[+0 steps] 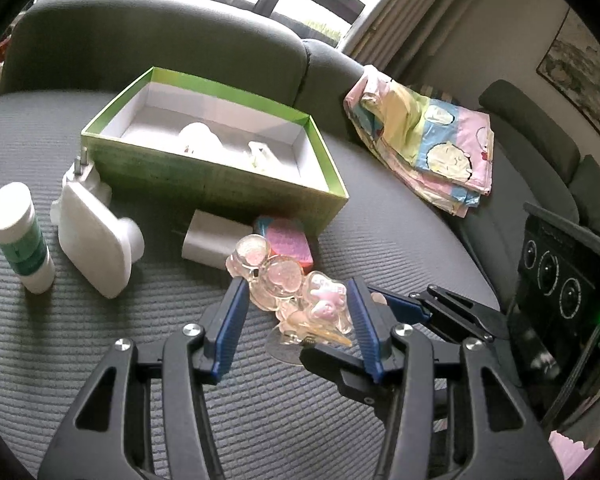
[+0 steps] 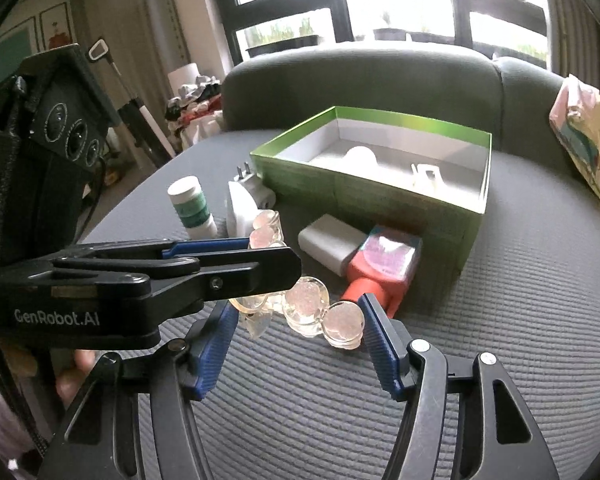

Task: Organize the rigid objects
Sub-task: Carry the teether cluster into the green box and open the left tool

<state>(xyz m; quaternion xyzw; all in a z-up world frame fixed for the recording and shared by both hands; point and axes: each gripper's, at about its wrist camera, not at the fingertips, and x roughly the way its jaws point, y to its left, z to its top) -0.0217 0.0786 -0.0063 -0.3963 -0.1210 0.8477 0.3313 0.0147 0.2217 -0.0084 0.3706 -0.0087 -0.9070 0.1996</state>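
The grey sofa seat (image 1: 340, 248) carries everything, and the job looks only partly done. The green box (image 1: 220, 176) sits open toward the backrest with just two pale things inside: a rounded white object (image 1: 200, 136) and a smaller whitish piece (image 1: 262, 154) beside it, which I can't identify. A folded cartoon-print cloth (image 1: 432, 148) lies off to the box's right, well apart from the rest.

Still out on the cushion, in front of the box: a white plug adapter (image 1: 92, 236) leaning near the box's left corner, a white bottle with a green label (image 1: 18, 236) standing upright to its left, a small white block (image 1: 210, 238) just beside the box's front wall, and a pink-topped red case (image 2: 384, 264) touching that block.

The smallest item is the one in play, a clear plastic clip with pink charms (image 1: 296, 292). It sits between both tools at once. The left gripper (image 1: 296, 320) has its jaws spread either side of it, not closed on it as far as I can see. The right gripper (image 2: 300, 328) also has its jaws spread around the clip; whether either pad touches the beads I can't tell.

So my guess: two things boxed, five left, with the clip next
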